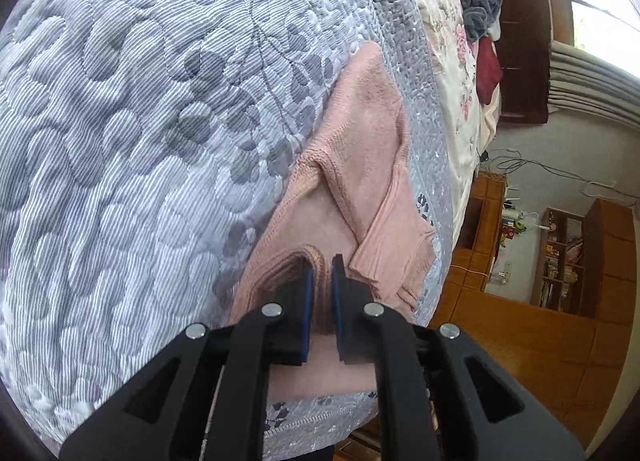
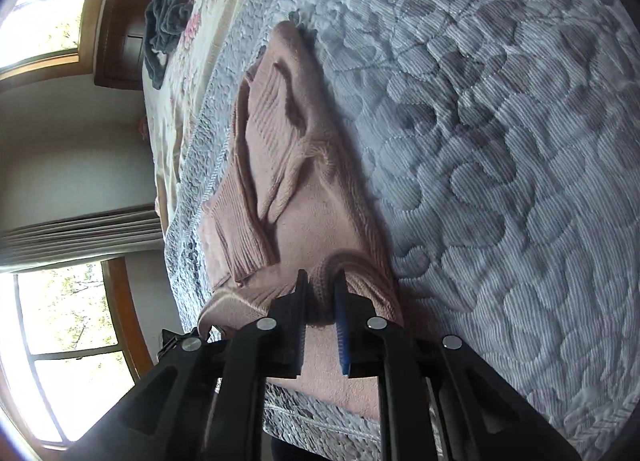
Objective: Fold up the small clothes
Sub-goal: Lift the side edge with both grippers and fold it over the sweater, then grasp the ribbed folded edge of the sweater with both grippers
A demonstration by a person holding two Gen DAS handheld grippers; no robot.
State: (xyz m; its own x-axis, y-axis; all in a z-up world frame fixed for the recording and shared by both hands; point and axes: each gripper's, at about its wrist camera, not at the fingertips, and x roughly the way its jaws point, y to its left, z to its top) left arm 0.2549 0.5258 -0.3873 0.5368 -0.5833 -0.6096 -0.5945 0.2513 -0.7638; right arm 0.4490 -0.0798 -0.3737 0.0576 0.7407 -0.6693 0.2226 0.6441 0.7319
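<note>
A small pink knitted sweater [image 1: 368, 129] lies on the grey quilted bedspread [image 1: 132, 133] close to the bed's edge, with a ribbed sleeve folded across its body. My left gripper [image 1: 322, 265] is shut on a bunched fold of the sweater's ribbed edge. In the right wrist view the same pink sweater [image 2: 316, 217] stretches away from me, a sleeve cuff lying to the left. My right gripper [image 2: 322, 281] pinches another ribbed fold of the sweater between its pads. Both held folds stand a little above the bedspread [image 2: 500, 149].
Beyond the bedspread lies a floral sheet [image 1: 452, 49] with a grey towel [image 1: 480, 1] and a dark red cloth [image 1: 488, 69]. The bed's edge drops to a wooden floor [image 1: 520, 341] with shelves [image 1: 560, 257]. Curtains [image 2: 84, 237] and windows [image 2: 68, 317] stand at the left.
</note>
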